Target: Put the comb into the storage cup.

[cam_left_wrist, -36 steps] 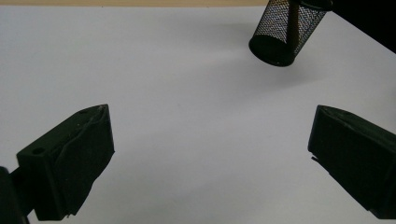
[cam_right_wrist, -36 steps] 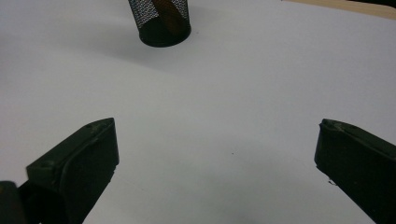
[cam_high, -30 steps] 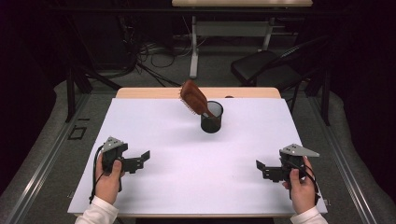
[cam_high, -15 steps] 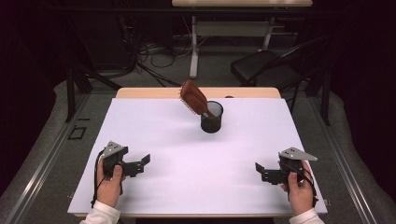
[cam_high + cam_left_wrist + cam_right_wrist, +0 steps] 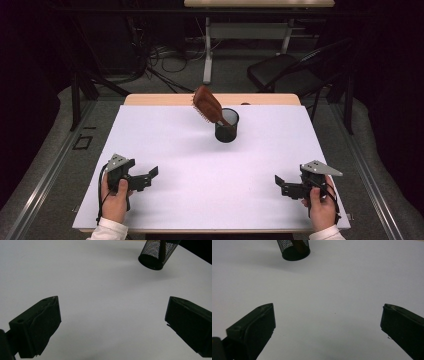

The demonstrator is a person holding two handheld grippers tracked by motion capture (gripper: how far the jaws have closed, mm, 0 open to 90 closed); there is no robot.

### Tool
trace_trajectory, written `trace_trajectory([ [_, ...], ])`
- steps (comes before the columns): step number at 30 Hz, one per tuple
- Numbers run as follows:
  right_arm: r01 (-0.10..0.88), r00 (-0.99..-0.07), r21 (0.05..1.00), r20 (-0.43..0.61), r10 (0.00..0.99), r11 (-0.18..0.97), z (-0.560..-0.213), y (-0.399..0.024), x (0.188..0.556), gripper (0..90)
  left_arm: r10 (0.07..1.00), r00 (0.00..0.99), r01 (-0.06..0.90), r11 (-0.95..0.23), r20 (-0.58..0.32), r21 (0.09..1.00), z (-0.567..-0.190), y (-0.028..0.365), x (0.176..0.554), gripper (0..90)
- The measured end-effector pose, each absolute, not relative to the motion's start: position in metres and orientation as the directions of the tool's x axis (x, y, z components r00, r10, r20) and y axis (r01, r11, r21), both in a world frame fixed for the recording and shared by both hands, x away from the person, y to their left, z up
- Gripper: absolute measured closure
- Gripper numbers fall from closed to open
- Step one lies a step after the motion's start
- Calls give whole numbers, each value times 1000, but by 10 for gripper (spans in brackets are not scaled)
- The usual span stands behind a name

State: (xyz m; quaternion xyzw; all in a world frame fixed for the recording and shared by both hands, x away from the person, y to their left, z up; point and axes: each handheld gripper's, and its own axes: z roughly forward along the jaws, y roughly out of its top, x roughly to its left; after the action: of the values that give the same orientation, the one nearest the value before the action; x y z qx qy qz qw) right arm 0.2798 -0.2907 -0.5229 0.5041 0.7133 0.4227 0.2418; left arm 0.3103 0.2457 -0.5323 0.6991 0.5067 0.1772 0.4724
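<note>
Left claw (image 5: 148, 176), right claw (image 5: 281, 184) agape; hairbrush (image 5: 207, 104) in cup (image 5: 226, 125)

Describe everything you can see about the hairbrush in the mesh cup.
The hairbrush looks like reddish-brown wood, with an oval paddle head and a narrower handle. It stands handle-down inside the black mesh cup, leaning up and to the left in the high view, so the head sticks out well above the rim. Bristles show along the head's lower left edge. The cup sits toward the far middle of the white table. Only the cup touches the brush; both tools are far from it.
</note>
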Motion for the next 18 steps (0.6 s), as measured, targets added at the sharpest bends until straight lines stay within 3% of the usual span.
trace_trajectory([
  [18, 536, -352, 838, 113, 929, 101, -532, -297, 282, 0, 884, 409, 546, -36, -228, 837, -539, 251, 312, 6],
])
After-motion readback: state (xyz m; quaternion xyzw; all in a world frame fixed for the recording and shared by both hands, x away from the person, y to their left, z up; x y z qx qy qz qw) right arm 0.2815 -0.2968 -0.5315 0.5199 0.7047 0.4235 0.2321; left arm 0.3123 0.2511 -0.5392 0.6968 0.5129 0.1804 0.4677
